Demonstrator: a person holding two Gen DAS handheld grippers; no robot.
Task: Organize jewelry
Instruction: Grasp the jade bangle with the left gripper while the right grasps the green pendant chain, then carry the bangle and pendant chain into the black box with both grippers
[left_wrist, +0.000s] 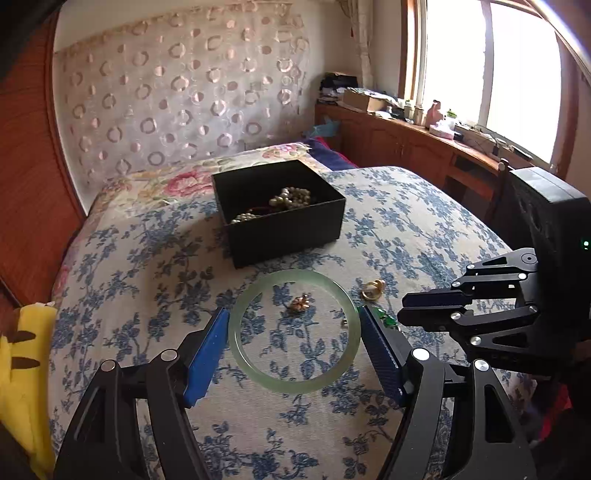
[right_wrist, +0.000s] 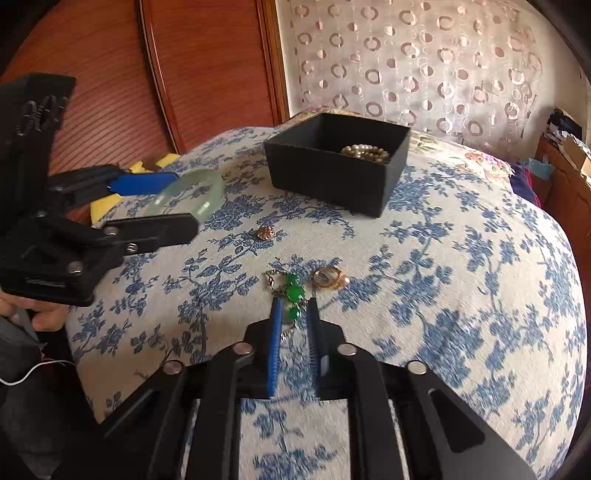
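Observation:
My left gripper (left_wrist: 293, 314) is shut on a pale green jade bangle (left_wrist: 295, 387), its blue pads pressing the ring's two sides, holding it above the bedspread; the bangle also shows in the right wrist view (right_wrist: 199, 192). A black box (left_wrist: 288, 229) with pearl beads (left_wrist: 291, 197) inside stands just beyond. My right gripper (right_wrist: 294, 301) has its narrow jaws around a green-stone earring (right_wrist: 295, 293) lying on the bed; whether the pads touch it is unclear. A gold ring (right_wrist: 328, 278) lies right of the earring, and a small gold flower piece (right_wrist: 264, 232) lies farther back.
The bed has a blue floral cover (right_wrist: 461, 295). A yellow plush (left_wrist: 26, 369) lies at the bed's left edge by a wooden headboard (left_wrist: 26, 184). A wooden counter (left_wrist: 424, 144) with clutter runs under the window on the right.

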